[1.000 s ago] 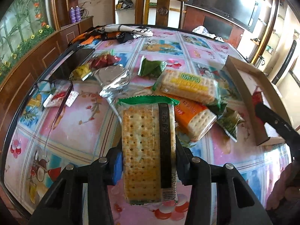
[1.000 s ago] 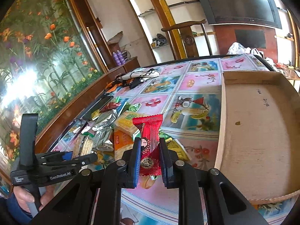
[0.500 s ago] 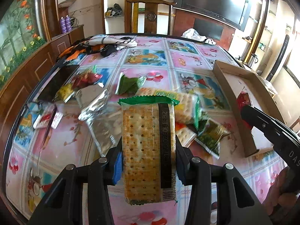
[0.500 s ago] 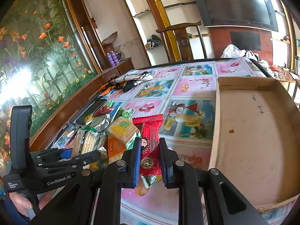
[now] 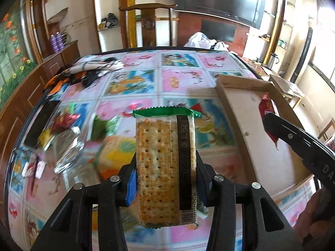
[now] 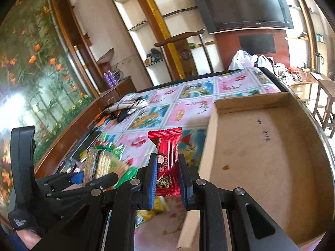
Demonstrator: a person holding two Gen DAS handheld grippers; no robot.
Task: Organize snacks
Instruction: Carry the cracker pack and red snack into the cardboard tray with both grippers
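Snacks ride toward the shallow brown cardboard tray point(image 6: 261, 156) on the right – left gripper point(image 5: 165, 175) clenched on a green-edged clear cracker packet point(image 5: 165, 163), right gripper point(image 6: 167, 175) on a red foil sweet wrapper point(image 6: 166, 159) – both now nearer it, so drop-off seems close.

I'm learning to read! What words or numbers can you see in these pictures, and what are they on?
"DA", cut off at the edge: on the right gripper, seen from the left wrist.
"9222514712348", roughly: under the barcode on the cracker packet.
A printed code on the packet's black strip: too blurred to read fully.
Handwriting inside the cardboard box: not readable.
Round seal on the red candy packet: too small.
Label on the left gripper: too blurred.
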